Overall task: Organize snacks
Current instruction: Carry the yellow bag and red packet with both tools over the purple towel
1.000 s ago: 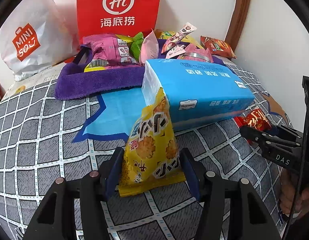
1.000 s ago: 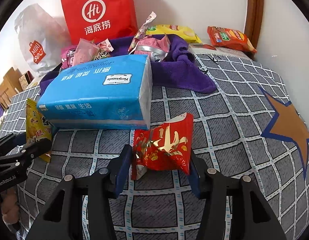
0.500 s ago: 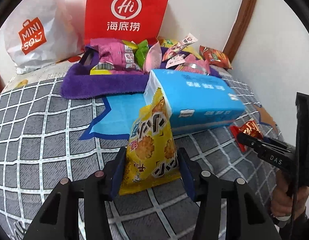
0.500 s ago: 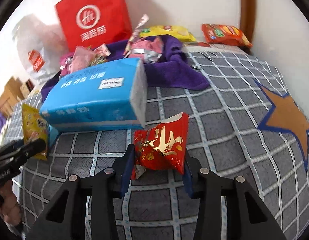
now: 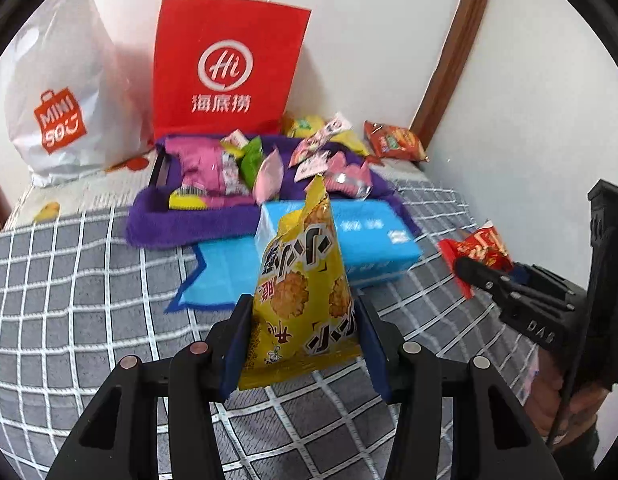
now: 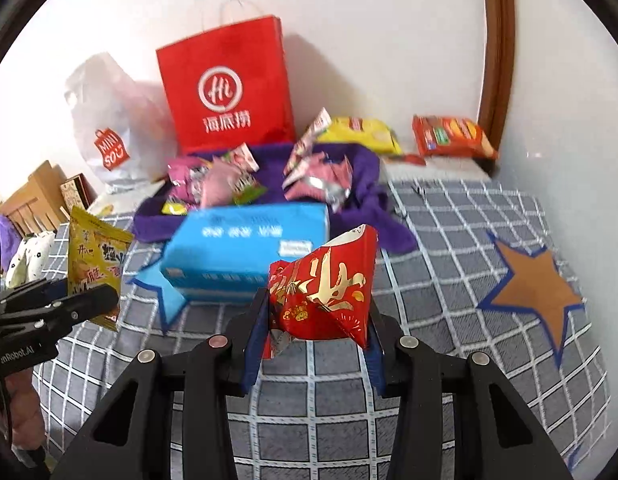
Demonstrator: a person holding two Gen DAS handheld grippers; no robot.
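Note:
My left gripper (image 5: pixel 303 332) is shut on a yellow cracker snack bag (image 5: pixel 305 292) and holds it upright above the checked bedspread. It also shows at the left of the right wrist view (image 6: pixel 95 264). My right gripper (image 6: pixel 315 336) is shut on a red and gold snack packet (image 6: pixel 329 288), lifted off the bedspread; the packet also shows in the left wrist view (image 5: pixel 483 250). A purple towel-lined tray (image 5: pixel 189 224) holds several pink, green and yellow snack packets (image 5: pixel 213 168) behind a blue tissue pack (image 5: pixel 365 236).
A red paper bag (image 5: pixel 225 68) and a white plastic bag (image 5: pixel 57 92) stand against the wall behind the tray. An orange-red snack bag (image 6: pixel 453 136) and a yellow one (image 6: pixel 365 130) lie at the far right near the wooden frame (image 6: pixel 497 48).
Both grippers have risen and pulled back from the tissue pack, each lifting its snack off the bedspread. The jaws stay closed on the bags.

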